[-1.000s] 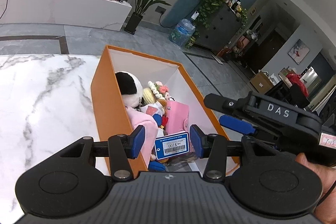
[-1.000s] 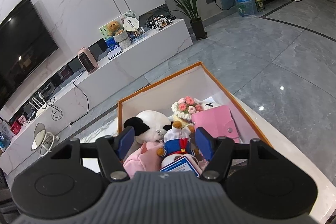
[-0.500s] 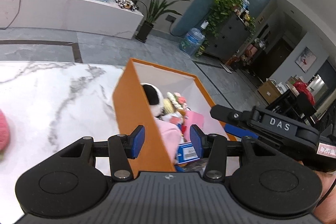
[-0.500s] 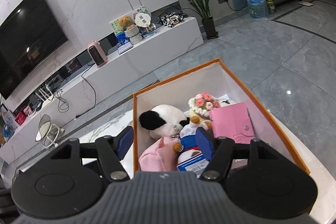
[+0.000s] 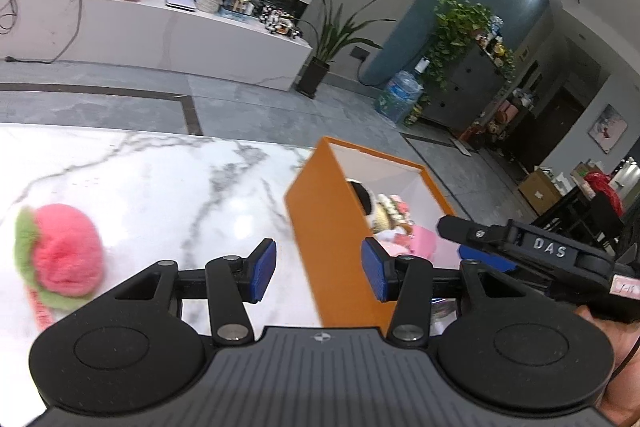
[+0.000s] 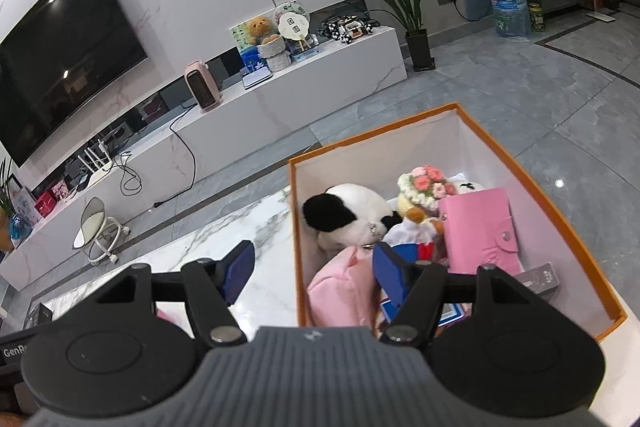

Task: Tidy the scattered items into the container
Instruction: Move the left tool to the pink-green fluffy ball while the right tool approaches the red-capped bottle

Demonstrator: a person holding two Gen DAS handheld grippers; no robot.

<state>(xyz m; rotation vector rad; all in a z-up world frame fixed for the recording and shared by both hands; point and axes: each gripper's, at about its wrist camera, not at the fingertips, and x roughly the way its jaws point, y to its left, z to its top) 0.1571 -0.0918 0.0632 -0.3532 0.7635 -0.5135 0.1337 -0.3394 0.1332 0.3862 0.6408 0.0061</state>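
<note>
The orange box (image 6: 592, 291) held several toys, while a pink plush (image 5: 64, 259) lay on the bench (image 5: 168, 195). Both claws, left (image 5: 318, 273) and right (image 6: 310, 273), gaped empty; fetching that plush seemingly came next.

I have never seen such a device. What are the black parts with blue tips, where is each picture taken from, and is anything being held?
There is no robot arm here. A person holds a two-finger gripper in each hand, and each gripper carries a camera looking forward along its fingers.

The left wrist view shows the left gripper over the marble table; the right wrist view shows the right gripper. Both are open and hold nothing.

On the table stands an orange box containing a panda plush, a pink wallet and other small items. A pink and green plush lies outside it on the table.
</note>
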